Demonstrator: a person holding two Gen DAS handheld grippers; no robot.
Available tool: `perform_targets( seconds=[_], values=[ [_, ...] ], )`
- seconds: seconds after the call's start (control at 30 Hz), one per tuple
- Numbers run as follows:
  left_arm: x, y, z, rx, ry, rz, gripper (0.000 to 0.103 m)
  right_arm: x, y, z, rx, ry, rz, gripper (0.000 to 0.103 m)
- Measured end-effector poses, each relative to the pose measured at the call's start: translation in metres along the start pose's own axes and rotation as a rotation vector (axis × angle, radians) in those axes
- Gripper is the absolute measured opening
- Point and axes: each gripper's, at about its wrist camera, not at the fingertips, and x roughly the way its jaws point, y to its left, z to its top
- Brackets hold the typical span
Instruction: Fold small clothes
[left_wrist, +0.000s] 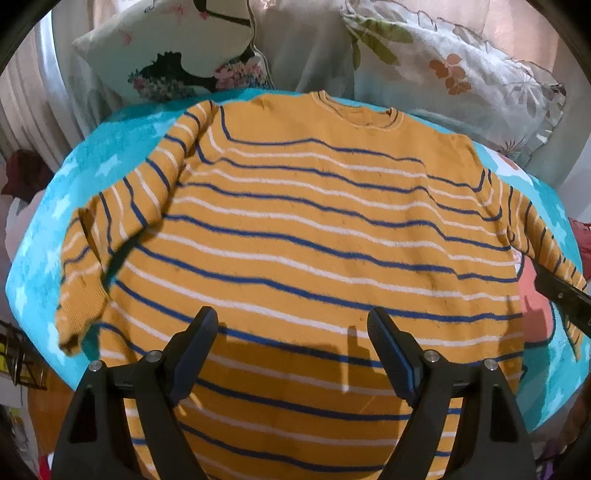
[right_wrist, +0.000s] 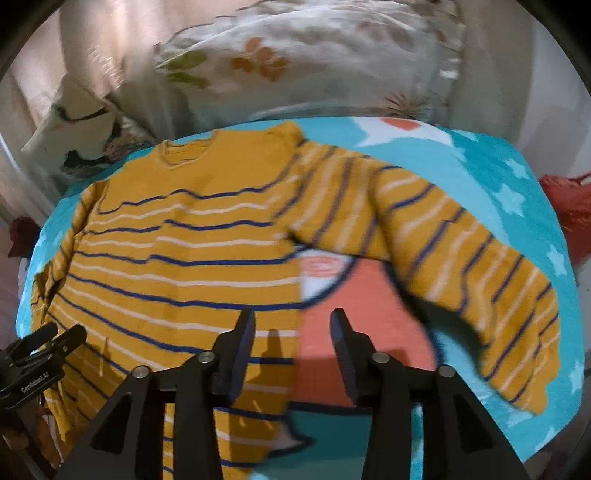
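Observation:
A mustard-yellow sweater (left_wrist: 295, 229) with blue and white stripes lies flat on a turquoise blanket (left_wrist: 48, 206), neck at the far side. Its left sleeve (left_wrist: 122, 221) is bent beside the body. In the right wrist view the sweater (right_wrist: 177, 251) lies left, and its right sleeve (right_wrist: 461, 266) stretches out to the right. My left gripper (left_wrist: 291, 325) is open and empty, above the sweater's lower body. My right gripper (right_wrist: 293, 325) is open and empty, above the sweater's right side edge. The left gripper's fingertips (right_wrist: 55, 336) show at the left edge there.
Two floral pillows (left_wrist: 177, 55) (left_wrist: 461, 74) lean against the wall behind the blanket. The blanket has a salmon patch (right_wrist: 362, 325) with white stars around it. A red cloth (right_wrist: 569, 210) lies at the right edge.

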Motion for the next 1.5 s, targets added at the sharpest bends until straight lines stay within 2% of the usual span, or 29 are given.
perform_targets(
  seconds=[0.07, 0.33, 0.67, 0.97, 1.23, 1.5],
  values=[
    [0.000, 0.007, 0.002, 0.011, -0.001, -0.012, 0.082, 0.000, 0.014, 0.001, 0.000, -0.008, -0.004, 0.057],
    [0.004, 0.040, 0.011, 0.017, -0.007, -0.037, 0.082, 0.009, 0.059, 0.004, 0.014, 0.022, 0.001, 0.059],
    [0.010, 0.098, 0.020, 0.005, 0.024, -0.010, 0.082, 0.026, 0.115, 0.005, 0.000, 0.043, 0.025, 0.062],
    [0.012, 0.134, 0.022, -0.026, 0.023, 0.005, 0.082, 0.039, 0.155, 0.009, -0.028, 0.058, 0.036, 0.065],
    [0.014, 0.143, 0.027, -0.026, 0.017, -0.010, 0.082, 0.043, 0.174, 0.011, -0.050, 0.062, 0.034, 0.067],
    [0.011, 0.128, 0.031, 0.026, 0.007, -0.044, 0.082, 0.040, 0.167, 0.011, -0.020, 0.055, 0.019, 0.069]
  ],
)
